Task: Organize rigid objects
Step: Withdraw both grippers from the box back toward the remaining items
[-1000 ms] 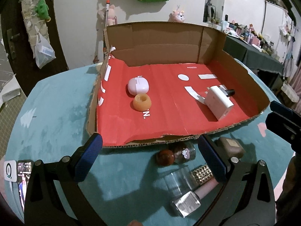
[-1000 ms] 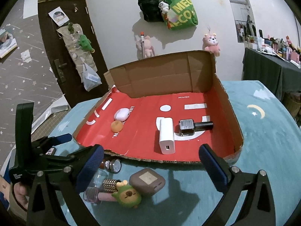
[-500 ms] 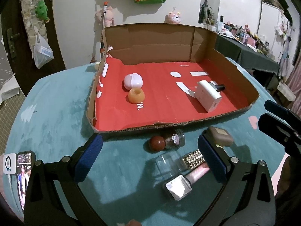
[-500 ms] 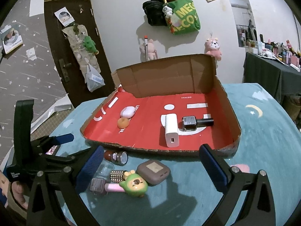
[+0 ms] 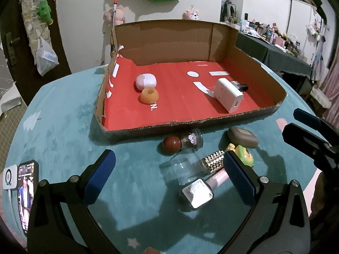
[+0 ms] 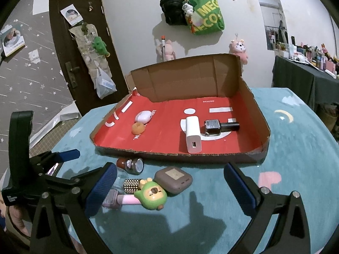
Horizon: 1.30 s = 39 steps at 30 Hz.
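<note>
The cardboard box [image 6: 257,114] with a red floor stands on the table [image 6: 296,148]. Inside it lie a white charger [image 6: 192,134] touching a dark nail polish bottle [image 6: 220,127], and, well apart, a pink case [image 6: 144,116] just beside an orange ring [image 6: 138,128]. In front of the box, on the table, lie a small jar [image 5: 184,142], a brown case [image 6: 173,178] and a green toy [image 6: 151,196]. The left tool [image 5: 169,177] and the right tool [image 6: 169,188] are both wide open and hold nothing.
</note>
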Tool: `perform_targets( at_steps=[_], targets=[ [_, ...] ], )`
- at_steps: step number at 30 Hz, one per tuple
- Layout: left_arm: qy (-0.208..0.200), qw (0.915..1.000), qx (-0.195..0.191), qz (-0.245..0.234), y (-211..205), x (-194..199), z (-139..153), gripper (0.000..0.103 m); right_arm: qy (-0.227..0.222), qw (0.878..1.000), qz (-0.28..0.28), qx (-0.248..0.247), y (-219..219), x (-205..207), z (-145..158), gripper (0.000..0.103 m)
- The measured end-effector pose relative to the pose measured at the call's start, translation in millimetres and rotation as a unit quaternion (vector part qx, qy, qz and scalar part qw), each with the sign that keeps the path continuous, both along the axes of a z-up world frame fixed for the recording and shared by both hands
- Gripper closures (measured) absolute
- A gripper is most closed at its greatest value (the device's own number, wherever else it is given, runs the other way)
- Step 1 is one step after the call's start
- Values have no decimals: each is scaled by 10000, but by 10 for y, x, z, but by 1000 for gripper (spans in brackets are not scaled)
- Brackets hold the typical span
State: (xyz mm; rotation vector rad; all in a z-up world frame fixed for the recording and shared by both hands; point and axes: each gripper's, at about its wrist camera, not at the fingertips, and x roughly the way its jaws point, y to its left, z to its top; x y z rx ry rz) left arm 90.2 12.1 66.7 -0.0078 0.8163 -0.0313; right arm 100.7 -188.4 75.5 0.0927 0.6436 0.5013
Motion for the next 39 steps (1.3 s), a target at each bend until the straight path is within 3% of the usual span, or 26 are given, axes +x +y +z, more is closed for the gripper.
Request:
perform_targets(
  at_steps=[39],
  targets=[
    [597,9980,-197,10,45,-116,-407,0,585,9976,-34,-356,30,-98,-391,0]
  ],
)
